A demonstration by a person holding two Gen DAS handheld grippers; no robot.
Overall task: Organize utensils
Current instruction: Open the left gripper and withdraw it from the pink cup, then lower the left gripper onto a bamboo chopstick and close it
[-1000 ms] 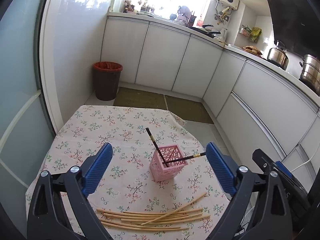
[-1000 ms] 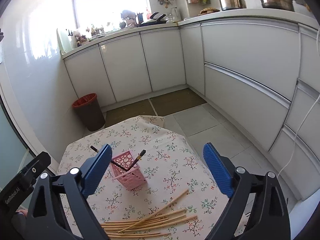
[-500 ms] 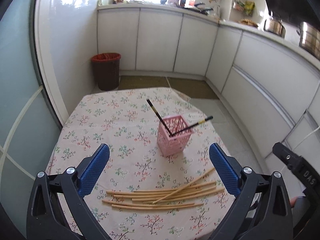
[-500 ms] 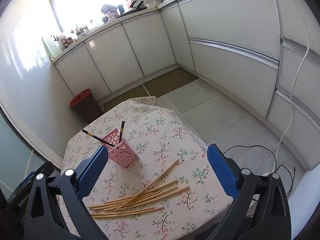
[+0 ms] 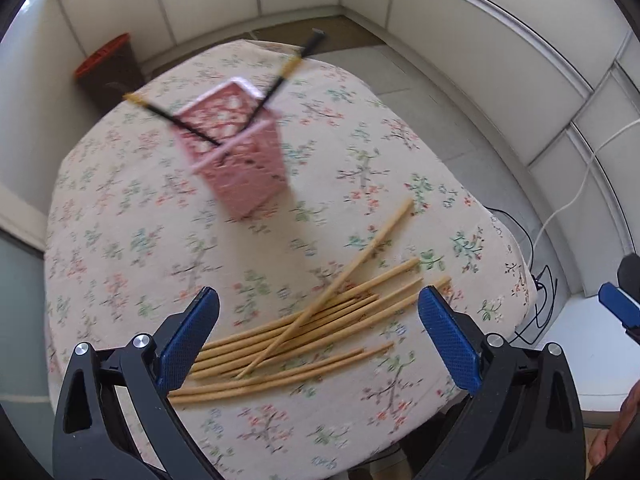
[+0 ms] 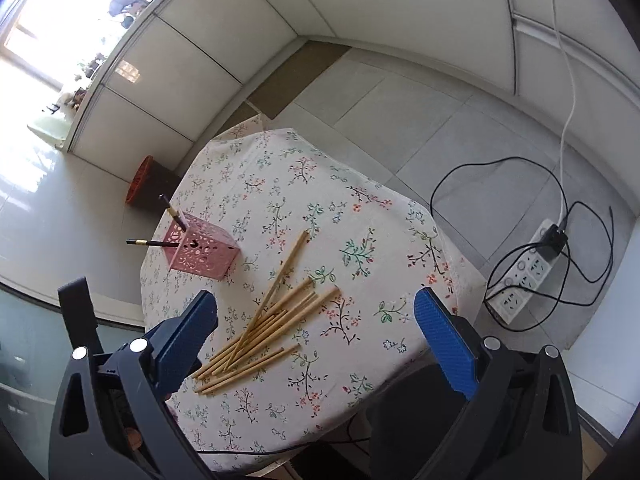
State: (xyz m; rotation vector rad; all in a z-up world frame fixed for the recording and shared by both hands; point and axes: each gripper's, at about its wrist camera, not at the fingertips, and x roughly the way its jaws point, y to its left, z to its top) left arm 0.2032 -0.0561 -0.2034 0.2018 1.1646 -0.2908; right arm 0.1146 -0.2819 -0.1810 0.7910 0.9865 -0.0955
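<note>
Several light wooden chopsticks lie in a loose pile on the floral tablecloth, one crossing the others at a slant. Farther back stands a pink lattice holder with two black chopsticks leaning out of it. My left gripper hangs open just above the pile, nothing between its blue pads. In the right wrist view the same pile and holder show, and my right gripper is open above the pile's near end.
The small table has white kitchen cabinets around it on a tiled floor. A red-rimmed bin stands beyond the far edge. A power strip with cables lies on the floor to the right. A hand shows at the lower right.
Both grippers have tilted downward and moved in over the table, so the pile of wooden chopsticks now sits between their open fingers. The holder and chopsticks have not moved.
</note>
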